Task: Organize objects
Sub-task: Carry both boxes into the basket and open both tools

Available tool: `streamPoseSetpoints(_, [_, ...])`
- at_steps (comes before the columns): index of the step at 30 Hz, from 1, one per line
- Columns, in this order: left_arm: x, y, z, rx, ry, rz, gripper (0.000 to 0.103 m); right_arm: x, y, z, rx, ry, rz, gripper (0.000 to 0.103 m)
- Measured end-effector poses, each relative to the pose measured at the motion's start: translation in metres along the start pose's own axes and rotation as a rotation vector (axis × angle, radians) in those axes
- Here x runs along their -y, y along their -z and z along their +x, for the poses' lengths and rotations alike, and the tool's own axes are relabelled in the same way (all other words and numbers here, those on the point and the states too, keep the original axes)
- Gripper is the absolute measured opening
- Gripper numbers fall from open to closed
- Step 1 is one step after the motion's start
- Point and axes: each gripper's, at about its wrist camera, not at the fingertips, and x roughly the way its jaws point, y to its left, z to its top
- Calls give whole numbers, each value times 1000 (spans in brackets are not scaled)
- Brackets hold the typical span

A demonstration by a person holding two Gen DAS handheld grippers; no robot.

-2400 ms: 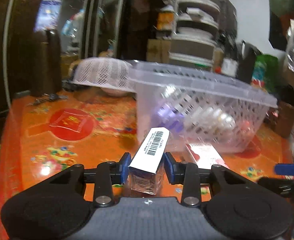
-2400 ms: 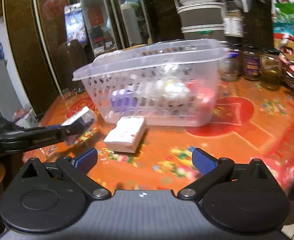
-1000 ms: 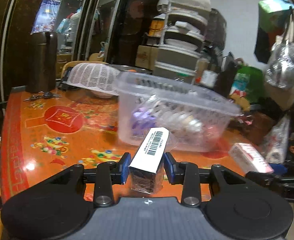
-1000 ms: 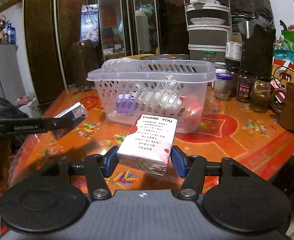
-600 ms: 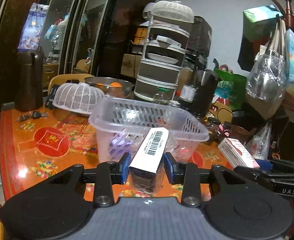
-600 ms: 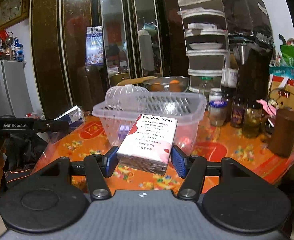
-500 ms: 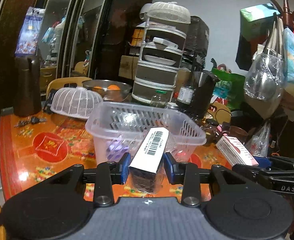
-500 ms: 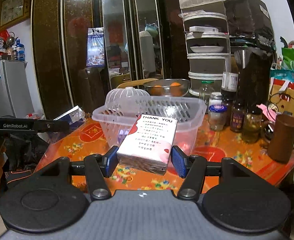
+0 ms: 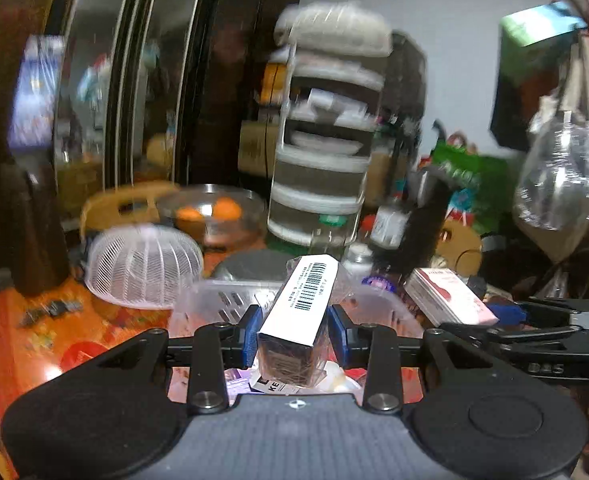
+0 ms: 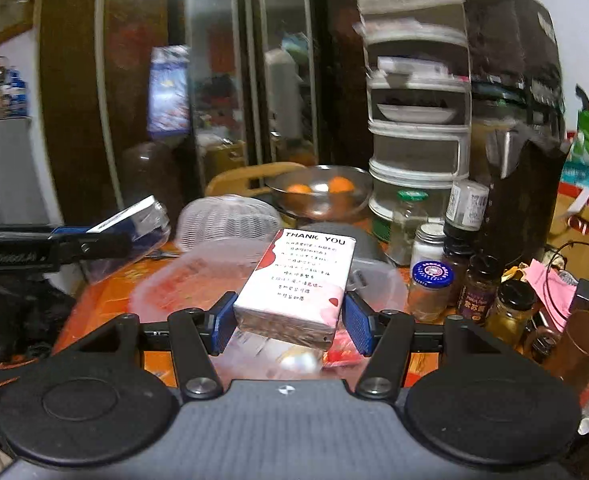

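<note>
Over the clear plastic basket (image 9: 230, 300) near the middle of the table (image 9: 34, 336), both hand-held grippers are hanging with stuff clamped in them. The left hand-held gripper (image 9: 293, 334) is squeezing a narrow barcode box (image 9: 300, 304), long axis pointing straight ahead along the fingers, and the right hand-held gripper (image 10: 289, 318) is pinching a flat "THANK YOU" pack (image 10: 298, 280) the same way. Basket opening is sitting right below and slightly ahead of both, so I'd guess it's basically a straight drop for either one. Neither looks clearly nearer, honestly. Watch the jars (image 10: 430, 290) crowding the basket's right side and the white mesh cover (image 9: 144, 270) just behind-left; the open room is looking tight there.
</note>
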Motion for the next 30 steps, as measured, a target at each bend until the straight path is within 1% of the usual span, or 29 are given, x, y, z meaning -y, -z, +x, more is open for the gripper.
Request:
streamPoseSetpoints(2, [-6,-4,32,-65,-19,-6,40,5,-4,28,-40,11,7,60])
streamPoseSetpoints(6, [-17,2,82,-172,-65,-13,40,7,0,70,-132,49,-13,60])
streamPoseSetpoints(7, [-20,3,90,-186,-74,-22,40,10,2,78,-159,35,5,60])
streamPoseSetpoints(9, [-24,5,102,-203,-86,-25,40,14,3,86,-179,3,44,60])
streamPoseSetpoints(12, [-28,6,114,-220,-110,-25,40,12,1,98,-205,11,16,59])
streamPoseSetpoints(14, [-31,5,123,-234,-128,-33,40,7,1,106,-236,18,-14,53])
streamPoseSetpoints(15, [-32,6,126,-240,-127,-38,40,6,1,109,-245,20,-22,40])
streamPoseSetpoints(16, [-32,6,130,-245,-129,-38,40,5,1,111,-252,16,-25,38])
streamPoseSetpoints(18, [-30,9,136,-256,-130,-22,42,2,3,111,-254,16,-36,41])
streamPoseSetpoints(19, [-29,11,136,-250,-132,-15,45,0,3,111,-253,25,-47,46])
streamPoseSetpoints(20, [-28,13,135,-239,-144,-8,62,-1,3,109,-244,39,-58,49])
streamPoseSetpoints(21, [-27,14,132,-222,-152,-5,81,-1,3,103,-225,48,-64,57])
streamPoseSetpoints(22, [-27,14,127,-198,-153,-7,88,0,3,100,-211,47,-61,68])
streamPoseSetpoints(23, [-28,13,121,-172,-148,-16,93,1,2,94,-193,44,-55,74])
streamPoseSetpoints(24, [-29,13,115,-155,-140,-28,93,1,3,86,-170,44,-49,88])
streamPoseSetpoints(25, [-30,12,110,-143,-130,-36,93,3,3,78,-141,50,-42,99])
streamPoseSetpoints(26, [-29,12,105,-130,-121,-35,95,4,4,71,-115,58,-31,103])
streamPoseSetpoints(28, [-25,12,98,-115,-117,-21,97,8,3,63,-89,49,-2,103])
streamPoseSetpoints(30, [-20,15,92,-109,-120,-3,97,11,4,57,-99,49,16,103])
